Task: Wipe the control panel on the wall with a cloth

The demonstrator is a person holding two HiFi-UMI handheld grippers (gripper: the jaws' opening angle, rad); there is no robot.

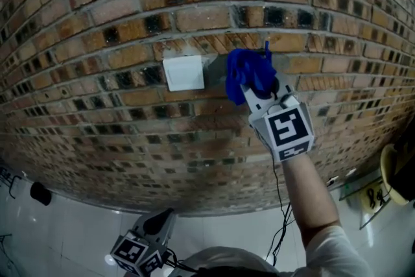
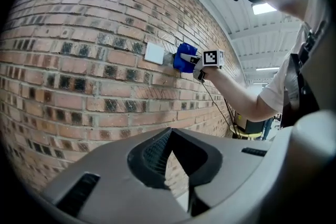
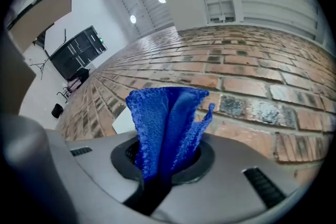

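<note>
Blue cloth (image 1: 248, 74) is clamped in my right gripper (image 1: 258, 89); the control panel (image 1: 184, 72) sits just left of its tip. My left gripper (image 1: 157, 225) is closed on nothing. Risk: rough brick (image 1: 97, 139) may snag the cloth and pull it free.

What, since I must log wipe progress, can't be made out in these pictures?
Control panel markings: too small in every view.
Most of the panel: right gripper view, behind the blue cloth.
Whether cloth touches the brick wall: head view, its own folds hide contact.
Right gripper jaws: head view, under cloth.
</note>
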